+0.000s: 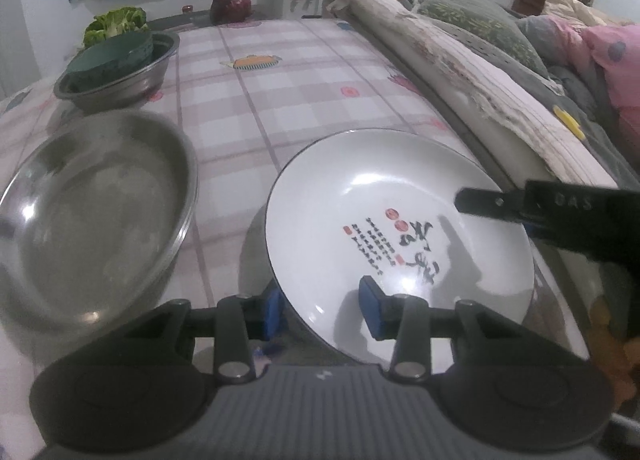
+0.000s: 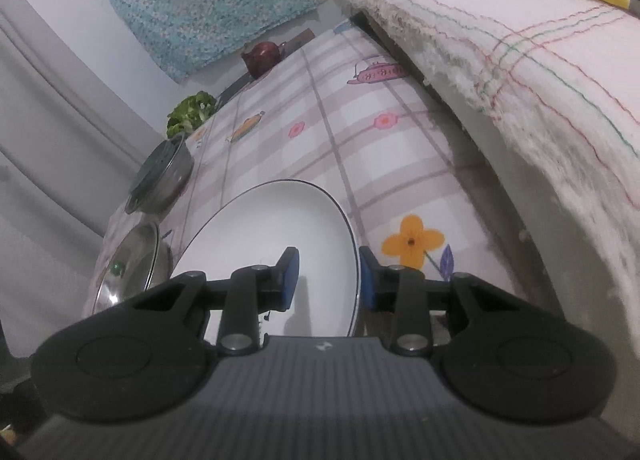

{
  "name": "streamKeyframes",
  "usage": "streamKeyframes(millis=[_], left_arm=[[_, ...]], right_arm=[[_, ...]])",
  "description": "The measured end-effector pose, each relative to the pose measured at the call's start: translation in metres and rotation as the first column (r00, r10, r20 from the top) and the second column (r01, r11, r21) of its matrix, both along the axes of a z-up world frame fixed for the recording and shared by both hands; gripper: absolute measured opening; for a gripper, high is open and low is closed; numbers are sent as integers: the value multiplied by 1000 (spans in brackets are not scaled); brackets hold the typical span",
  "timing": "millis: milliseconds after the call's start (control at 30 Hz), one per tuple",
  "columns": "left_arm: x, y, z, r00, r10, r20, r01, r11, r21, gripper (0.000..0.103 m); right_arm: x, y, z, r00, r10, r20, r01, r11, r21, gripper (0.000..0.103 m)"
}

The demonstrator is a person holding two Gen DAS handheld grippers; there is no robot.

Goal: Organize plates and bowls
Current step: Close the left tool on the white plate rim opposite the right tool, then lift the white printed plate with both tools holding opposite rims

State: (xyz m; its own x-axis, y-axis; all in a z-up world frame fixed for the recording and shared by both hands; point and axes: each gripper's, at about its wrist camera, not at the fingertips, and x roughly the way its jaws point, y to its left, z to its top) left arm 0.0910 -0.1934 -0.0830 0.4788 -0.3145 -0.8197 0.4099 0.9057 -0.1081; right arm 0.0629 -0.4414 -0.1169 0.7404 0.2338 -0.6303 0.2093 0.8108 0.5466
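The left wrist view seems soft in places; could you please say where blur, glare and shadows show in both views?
Left wrist view: steel basin smeared, with glare spots; gripper shadows on the white plate. Right wrist view: fisheye-bent tablecloth; blanket edge blurred.

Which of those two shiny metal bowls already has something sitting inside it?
The far metal bowl, beside the leafy greens: a dark green dish sits in it. The near metal bowl holds nothing.

Soft, dim indoor light with a cool cast. Bright glare spots sit on the white plate (image 1: 400, 220), where dark tool shadows fall, and on the steel bowl (image 1: 92, 216), which is blurred. Fisheye bending curves the edges; corners go dark.
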Motion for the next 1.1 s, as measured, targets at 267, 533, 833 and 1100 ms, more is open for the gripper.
streamKeyframes(millis=[267,533,833,1100], left_arm=[[-11,16,-2,1000,17,5,-17,999,-47,47],[9,12,-7,998,52,38,-50,998,-43,40],[10,15,-4,994,93,59,-91,995,-41,25],[1,18,0,994,95,50,-94,995,-36,24]], right_arm=[[-12,7,0,999,32,-2,-33,999,-13,31],[-26,3,0,999,30,-15,-29,998,47,31],[-40,11,2,999,47,-14,-47,999,11,31],[-32,16,6,999,49,-17,-50,998,-40,32]])
